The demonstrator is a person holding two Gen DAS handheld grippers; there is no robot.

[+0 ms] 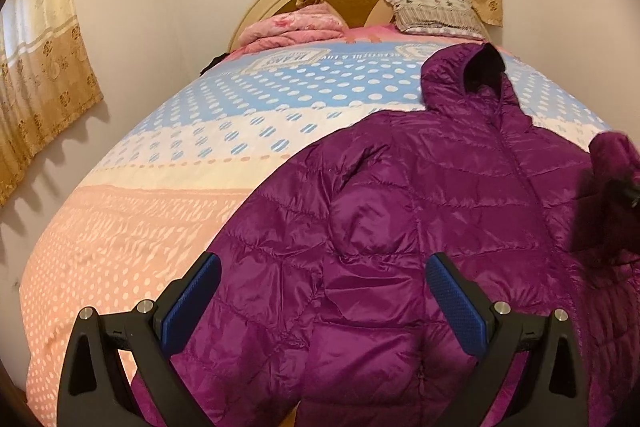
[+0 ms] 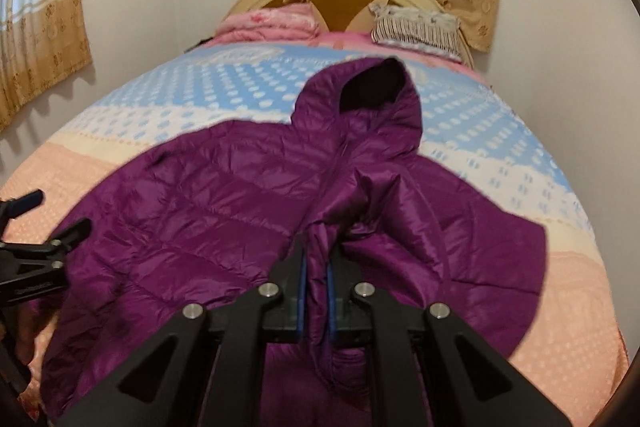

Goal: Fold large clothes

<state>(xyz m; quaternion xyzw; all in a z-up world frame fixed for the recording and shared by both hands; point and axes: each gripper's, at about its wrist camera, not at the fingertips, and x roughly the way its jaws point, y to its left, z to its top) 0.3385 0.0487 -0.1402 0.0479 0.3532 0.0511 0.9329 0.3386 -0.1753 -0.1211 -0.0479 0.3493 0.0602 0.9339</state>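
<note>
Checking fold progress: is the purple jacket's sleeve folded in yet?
Partly: the right claw holds one sleeve over the jacket front.

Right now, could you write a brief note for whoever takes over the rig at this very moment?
Left gripper: open, empty, hovering over the near left part of the purple jacket.
Right gripper: shut on the jacket's right sleeve, lifted over the body.
Jacket lies front up on the bed, hood toward the headboard.
Done: the left sleeve appears folded over the chest; the right sleeve is picked up.
Left: lay the right sleeve across, then fold the body and hood.
</note>
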